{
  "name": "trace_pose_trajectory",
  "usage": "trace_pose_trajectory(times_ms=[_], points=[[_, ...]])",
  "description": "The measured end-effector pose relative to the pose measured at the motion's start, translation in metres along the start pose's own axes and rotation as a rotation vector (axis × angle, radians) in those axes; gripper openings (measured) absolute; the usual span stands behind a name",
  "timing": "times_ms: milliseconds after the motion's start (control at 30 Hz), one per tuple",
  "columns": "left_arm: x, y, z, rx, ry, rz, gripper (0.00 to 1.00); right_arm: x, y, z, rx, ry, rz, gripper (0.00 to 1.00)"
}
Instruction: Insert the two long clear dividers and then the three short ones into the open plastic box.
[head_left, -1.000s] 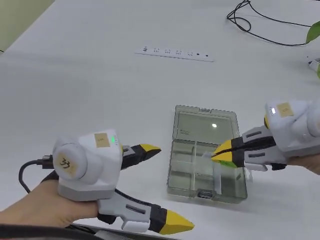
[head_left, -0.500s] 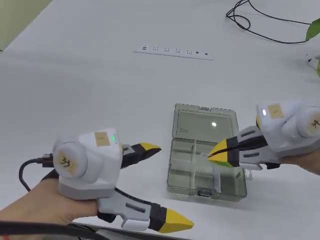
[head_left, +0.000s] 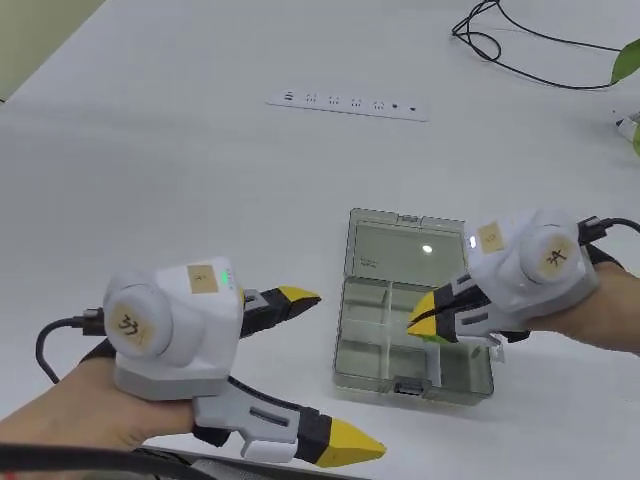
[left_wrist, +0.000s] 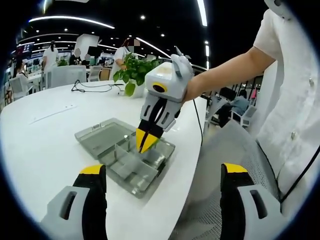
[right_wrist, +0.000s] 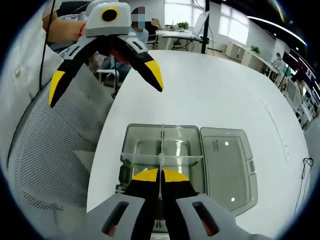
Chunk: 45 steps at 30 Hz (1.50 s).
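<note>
Two jaws pinched on a clear divider over the box

My right gripper (head_left: 424, 322) has its yellow tips pressed together on a thin clear divider (right_wrist: 161, 146). In the right gripper view I see that sheet edge-on. It is a pale line running from between my tips out over the middle of the tray toward its far wall. It crosses another clear wall that stands across the tray. I cannot tell whether the lower edge of the held sheet sits in any slot.

The open plastic box (head_left: 341, 345) lies on the white workbench (head_left: 180, 170) in front of me. Its lid (head_left: 410, 248) is folded back flat on the far side of the tray. In the head view my right gripper reaches in from the right, with its tips over the middle of the tray. A strip of clear plastic shows just below them, toward the near wall.

My left gripper (head_left: 325, 370) hangs to the left of the box without touching it. Its jaws are spread wide and nothing is between them. In the left gripper view I look between those jaws at the box, with the right gripper's tips pointing down into it.

Far across the bench lie a white power strip (head_left: 348, 104) and a looped black cable (head_left: 520, 55). A green leaf of a plant (head_left: 627, 63) shows at the right edge.
</note>
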<state>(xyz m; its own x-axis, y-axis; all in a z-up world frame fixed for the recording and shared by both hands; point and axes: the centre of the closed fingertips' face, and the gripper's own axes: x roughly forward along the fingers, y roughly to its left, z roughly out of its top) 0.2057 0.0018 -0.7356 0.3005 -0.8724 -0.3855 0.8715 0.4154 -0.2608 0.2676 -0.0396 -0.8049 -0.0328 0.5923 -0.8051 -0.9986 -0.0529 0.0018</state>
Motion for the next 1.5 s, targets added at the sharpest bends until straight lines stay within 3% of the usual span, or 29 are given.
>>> trace_pose_trajectory(times_ms=[233, 800, 1200, 1400, 1500], points=[[-0.001, 0.002, 0.001, 0.003, -0.002, -0.001, 0.97, 0.008, 0.0, -0.006, -0.034, 0.066, 0.002, 0.02], [-0.003, 0.003, 0.001, 0.01, -0.001, 0.003, 0.97, 0.009, 0.0, -0.008, -0.049, 0.097, -0.024, 0.03], [-0.008, 0.004, 0.002, 0.015, 0.002, 0.015, 0.98, -0.014, 0.0, 0.012, 0.055, -0.023, -0.068, 0.09], [-0.009, 0.005, 0.004, 0.02, 0.0, 0.02, 0.98, -0.039, -0.001, 0.02, 0.129, -0.105, -0.098, 0.16], [-0.011, 0.007, 0.005, 0.021, 0.0, 0.028, 0.97, -0.052, -0.003, 0.015, 0.155, -0.125, -0.117, 0.21]])
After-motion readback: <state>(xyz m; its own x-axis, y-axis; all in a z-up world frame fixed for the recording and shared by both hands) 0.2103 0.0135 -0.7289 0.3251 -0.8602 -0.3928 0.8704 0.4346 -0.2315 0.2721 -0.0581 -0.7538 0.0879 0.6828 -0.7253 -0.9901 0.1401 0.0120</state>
